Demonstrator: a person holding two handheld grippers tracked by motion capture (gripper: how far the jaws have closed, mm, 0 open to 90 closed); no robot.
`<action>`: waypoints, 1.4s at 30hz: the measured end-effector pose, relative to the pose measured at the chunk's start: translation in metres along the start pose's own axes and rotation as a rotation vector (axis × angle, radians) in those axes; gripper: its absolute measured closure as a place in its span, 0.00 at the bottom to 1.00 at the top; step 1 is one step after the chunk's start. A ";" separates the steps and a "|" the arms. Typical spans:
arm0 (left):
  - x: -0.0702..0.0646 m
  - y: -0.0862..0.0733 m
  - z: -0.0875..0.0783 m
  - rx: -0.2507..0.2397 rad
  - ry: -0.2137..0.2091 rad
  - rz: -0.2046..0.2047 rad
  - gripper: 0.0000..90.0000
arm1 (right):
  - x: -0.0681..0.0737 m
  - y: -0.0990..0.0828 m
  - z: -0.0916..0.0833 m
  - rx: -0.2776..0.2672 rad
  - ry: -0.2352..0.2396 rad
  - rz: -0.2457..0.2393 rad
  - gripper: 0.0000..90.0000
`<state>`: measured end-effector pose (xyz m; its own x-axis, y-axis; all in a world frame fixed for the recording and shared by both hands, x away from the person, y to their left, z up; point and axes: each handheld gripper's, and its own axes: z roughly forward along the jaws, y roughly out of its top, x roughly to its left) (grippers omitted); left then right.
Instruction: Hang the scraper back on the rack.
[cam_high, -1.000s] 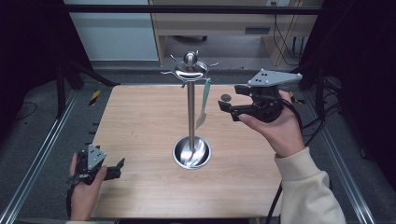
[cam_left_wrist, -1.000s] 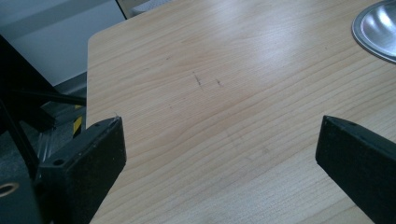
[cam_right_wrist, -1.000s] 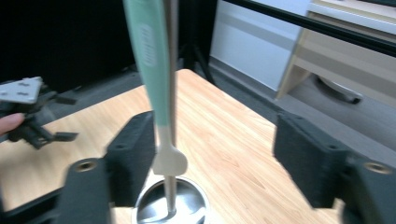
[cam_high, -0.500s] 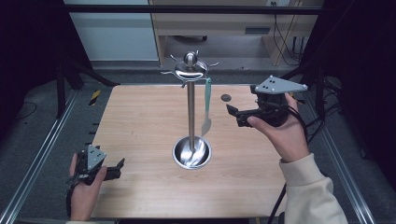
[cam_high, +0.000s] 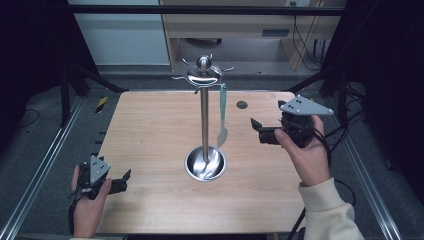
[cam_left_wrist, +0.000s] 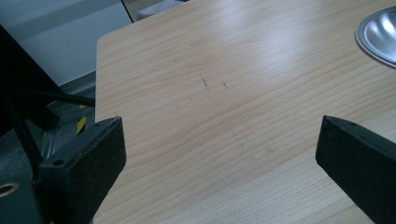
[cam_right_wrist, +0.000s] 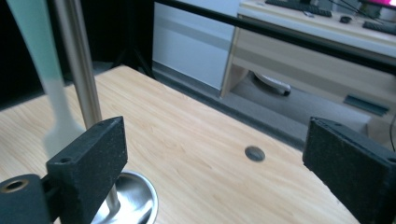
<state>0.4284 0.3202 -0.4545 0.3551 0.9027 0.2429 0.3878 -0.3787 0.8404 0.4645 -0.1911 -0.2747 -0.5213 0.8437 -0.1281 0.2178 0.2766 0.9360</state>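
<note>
Spatula (cam_high: 222, 116) hung on stand, right gripper backing off.
L gripper (cam_high: 121, 181) parked low at desk (cam_high: 150, 130) near-left corner, jaws spread, empty, same as 1 s ago. Spatula dangling from stand (cam_high: 204, 125) top hook, blade just above base dish. R gripper (cam_high: 259, 131) pulled rightward since, jaws spread, empty, well apart from spatula; hang prob. done.

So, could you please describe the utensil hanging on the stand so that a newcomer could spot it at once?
Start at the wooden table and find the tall metal stand rising from a round shiny base near its middle. From a hook at the stand's top, on the side facing the right gripper, hangs the pale green spatula. It is the only coloured, non-metal piece there.
</note>
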 end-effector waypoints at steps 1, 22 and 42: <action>0.000 0.000 0.000 0.000 0.001 -0.003 0.02 | 0.001 -0.006 0.001 0.011 -0.002 0.002 0.08; 0.001 -0.002 0.001 0.011 0.011 -0.005 0.02 | -0.001 -0.089 0.008 0.098 -0.032 0.090 0.10; 0.000 -0.001 0.001 0.011 0.010 0.002 0.02 | 0.008 -0.144 0.019 0.187 -0.014 0.113 0.10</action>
<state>0.4288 0.3203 -0.4562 0.3473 0.9040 0.2495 0.3962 -0.3826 0.8347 0.4444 -0.2152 -0.4172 -0.4737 0.8801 -0.0319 0.4238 0.2596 0.8677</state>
